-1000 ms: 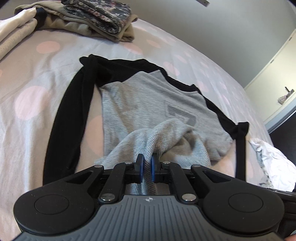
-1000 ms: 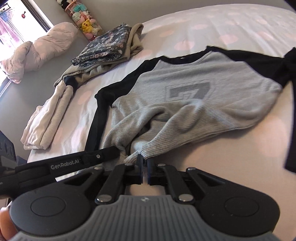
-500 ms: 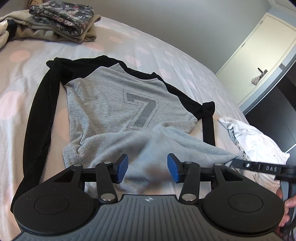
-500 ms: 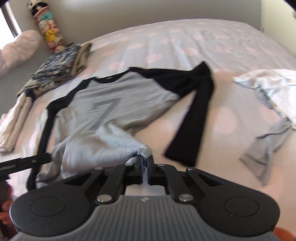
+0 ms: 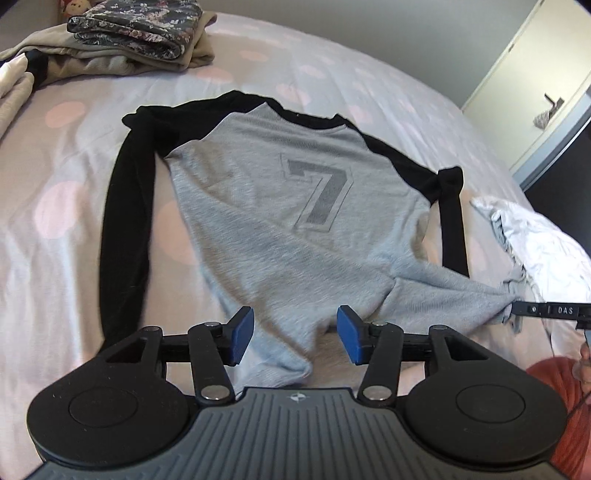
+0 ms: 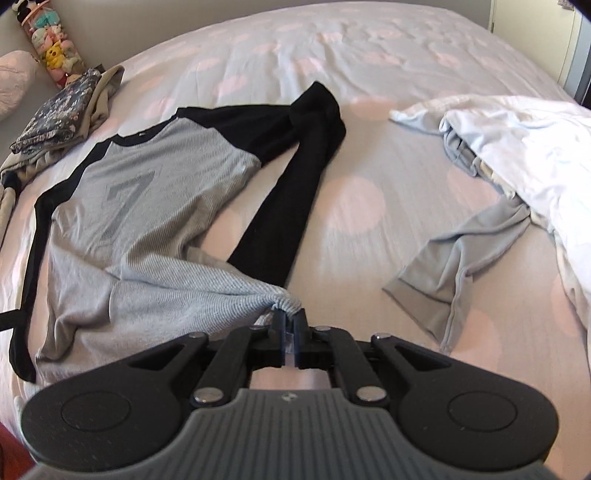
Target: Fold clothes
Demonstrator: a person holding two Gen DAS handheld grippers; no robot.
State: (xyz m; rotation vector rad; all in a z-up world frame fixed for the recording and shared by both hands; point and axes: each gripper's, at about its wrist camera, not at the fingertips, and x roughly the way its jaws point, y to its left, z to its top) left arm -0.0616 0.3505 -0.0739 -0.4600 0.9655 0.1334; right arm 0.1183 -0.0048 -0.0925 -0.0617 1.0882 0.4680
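A grey shirt with black sleeves and a large 7 (image 5: 288, 206) lies face up on the bed; it also shows in the right wrist view (image 6: 147, 206). My left gripper (image 5: 295, 334) is open and empty, just above the shirt's lower hem. My right gripper (image 6: 290, 321) is shut on the hem's right corner (image 6: 284, 301) and holds it pulled out to the right; its tip also shows in the left wrist view (image 5: 546, 310). The black right sleeve (image 6: 291, 195) lies straight beside the body.
A stack of folded clothes (image 5: 136, 33) sits at the far left of the dotted bedsheet (image 5: 55, 221). A crumpled pile of white and grey garments (image 6: 517, 166) lies to the right. Plush toys (image 6: 48, 48) stand by the wall. A door (image 5: 535, 92) is at the far right.
My left gripper opened and let go of the hem. My right gripper kept its hold and pulled the hem corner out to the right, spreading the shirt's lower part flatter.
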